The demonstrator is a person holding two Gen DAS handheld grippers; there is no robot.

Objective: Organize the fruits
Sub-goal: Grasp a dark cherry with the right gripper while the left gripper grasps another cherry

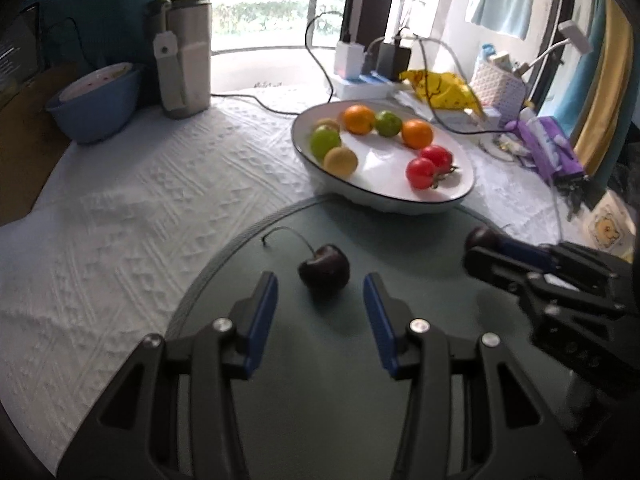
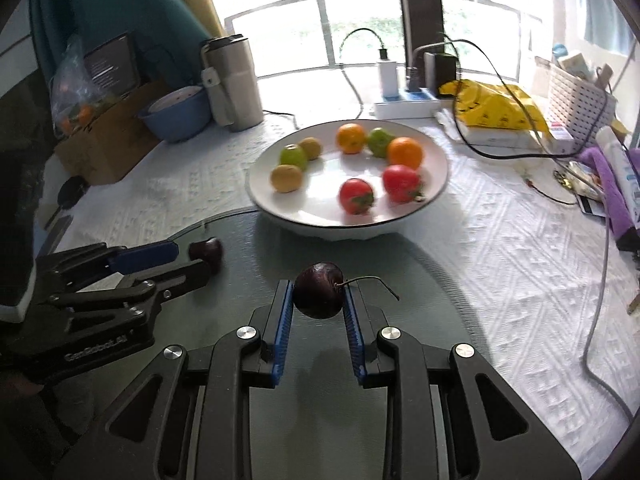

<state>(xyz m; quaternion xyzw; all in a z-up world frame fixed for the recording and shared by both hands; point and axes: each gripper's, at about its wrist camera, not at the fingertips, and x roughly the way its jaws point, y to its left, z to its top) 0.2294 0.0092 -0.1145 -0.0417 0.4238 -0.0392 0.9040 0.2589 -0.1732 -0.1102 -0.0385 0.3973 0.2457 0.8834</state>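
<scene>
Dark red cherry with curved stem is clamped between the blue-padded right gripper, lifted over the grey round mat; a second dark cherry lies on the mat between the left gripper's spread jaws, untouched; white oval fruit bowl just beyond, likely destination.

Both tools — black linkages, blue ribbed pads, silver screws.
</scene>
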